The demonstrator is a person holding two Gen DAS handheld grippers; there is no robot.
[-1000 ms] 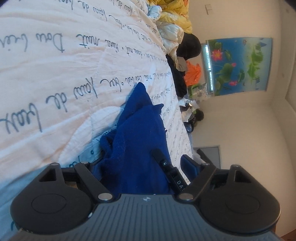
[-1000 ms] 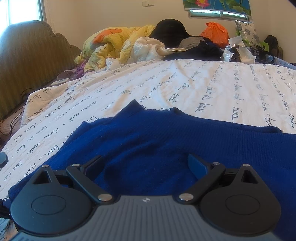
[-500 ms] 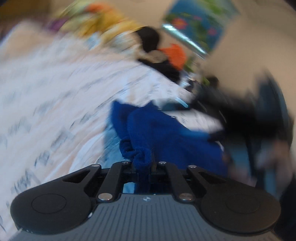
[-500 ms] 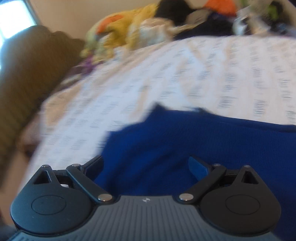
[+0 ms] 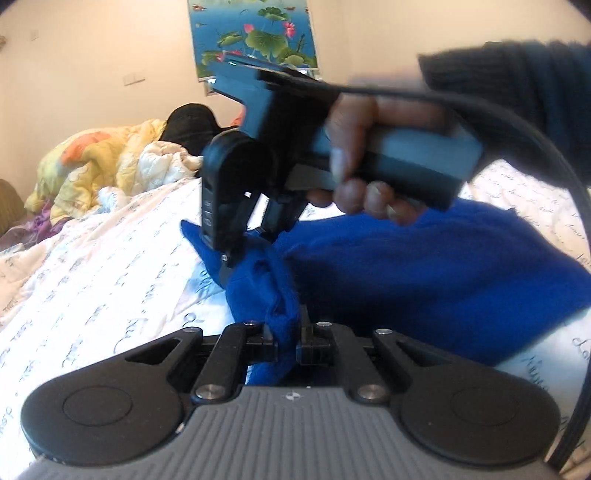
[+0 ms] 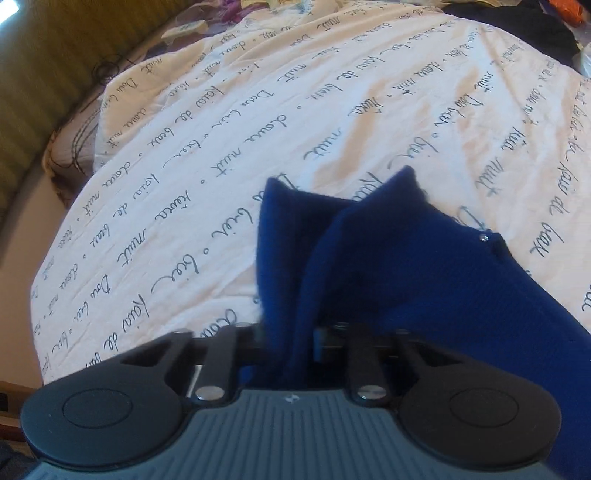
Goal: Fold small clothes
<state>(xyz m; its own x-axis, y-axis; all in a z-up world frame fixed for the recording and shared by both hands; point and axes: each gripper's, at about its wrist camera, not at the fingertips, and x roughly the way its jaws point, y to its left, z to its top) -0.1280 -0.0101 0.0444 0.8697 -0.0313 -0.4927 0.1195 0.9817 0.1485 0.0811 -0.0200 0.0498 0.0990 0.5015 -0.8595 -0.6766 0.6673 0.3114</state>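
Both grippers have just closed: the left gripper (image 5: pixel 287 343) and right gripper (image 6: pixel 288 343) are each pinching the one blue garment (image 6: pixel 388 266), lifting it off the bed (image 6: pixel 221 147).

A white bedsheet (image 5: pixel 110 266) printed with cursive script is spread out. Beyond its far edge, a yellow quilt (image 5: pixel 96 162) is heaped, and a lotus picture (image 5: pixel 255 35) is hung above.

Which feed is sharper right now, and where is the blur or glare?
Right wrist view is sharper: script on the bedsheet reads crisply, blue garment evenly lit, glare only at the top-left corner. Left wrist view: the hand and right gripper are motion-smeared, sheet overexposed.
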